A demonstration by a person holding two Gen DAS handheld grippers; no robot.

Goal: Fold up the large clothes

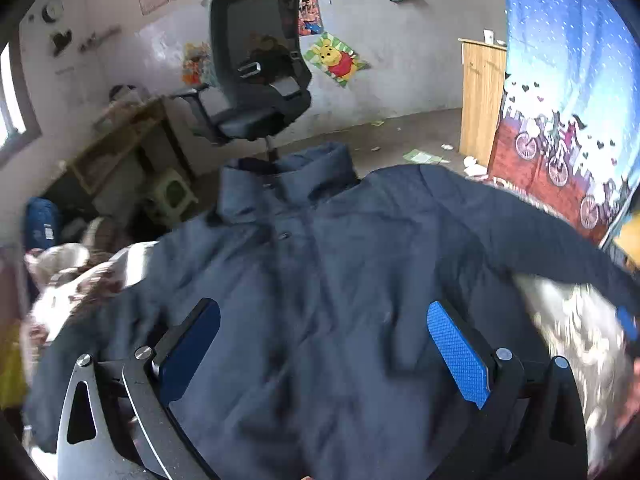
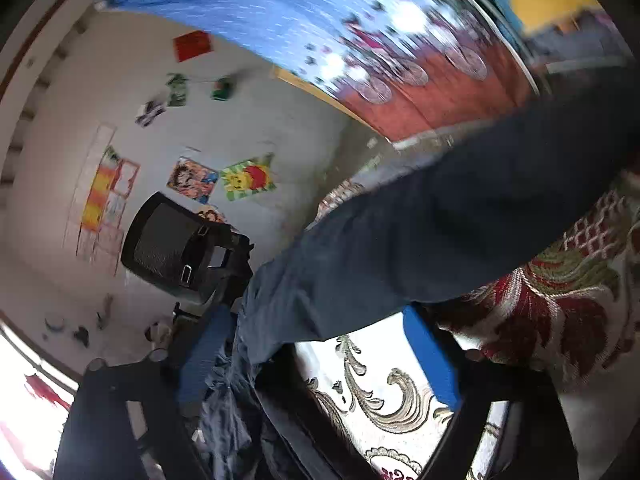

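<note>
A large dark navy jacket point(image 1: 320, 280) lies spread face up on a patterned bedspread point(image 1: 580, 332), collar toward the far side, sleeves stretched to left and right. My left gripper point(image 1: 324, 344) hovers over the jacket's lower front with its blue-padded jaws wide open and nothing between them. In the right wrist view the jacket's sleeve point(image 2: 420, 232) crosses the frame. My right gripper point(image 2: 316, 356) is tilted above the sleeve's edge and the bedspread point(image 2: 380, 380), jaws open; the view is blurred.
A black office chair point(image 1: 256, 68) stands behind the bed near a wooden desk point(image 1: 120, 140). A blue patterned curtain point(image 1: 568, 80) and a wooden cabinet point(image 1: 480, 96) are at the right. Posters hang on the grey wall.
</note>
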